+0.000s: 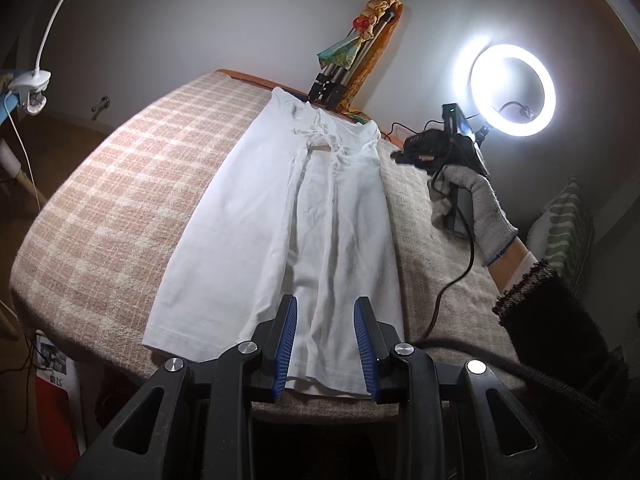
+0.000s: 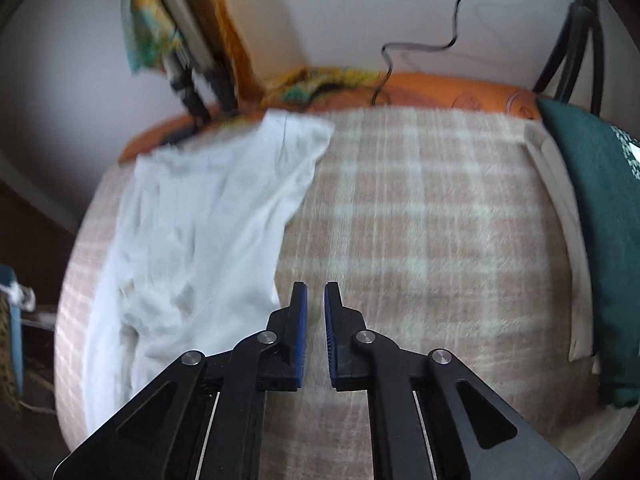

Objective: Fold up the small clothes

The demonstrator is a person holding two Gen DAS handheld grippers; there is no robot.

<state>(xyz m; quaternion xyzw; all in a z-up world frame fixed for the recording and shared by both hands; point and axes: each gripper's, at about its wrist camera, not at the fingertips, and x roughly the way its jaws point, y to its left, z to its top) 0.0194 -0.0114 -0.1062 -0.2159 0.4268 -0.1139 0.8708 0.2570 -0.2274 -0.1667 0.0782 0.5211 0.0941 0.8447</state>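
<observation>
A white garment (image 1: 288, 216) lies lengthwise on a pink checked blanket (image 1: 120, 184), its sides folded inward, its hem toward me. My left gripper (image 1: 326, 308) is open and empty, its blue pads above the hem at the near edge. My right gripper (image 1: 404, 156), held by a gloved hand, hovers beside the garment's far right corner. In the right wrist view the right gripper (image 2: 316, 296) is slightly open and empty over the blanket (image 2: 420, 220), just right of the garment (image 2: 200, 220).
A lit ring light (image 1: 514, 90) stands at the far right. A tripod draped with coloured cloth (image 1: 348, 64) leans at the far edge. A clamp lamp (image 1: 32, 88) is at left. A green cushion (image 2: 600, 220) lies at right. A cable (image 1: 456, 276) crosses the blanket.
</observation>
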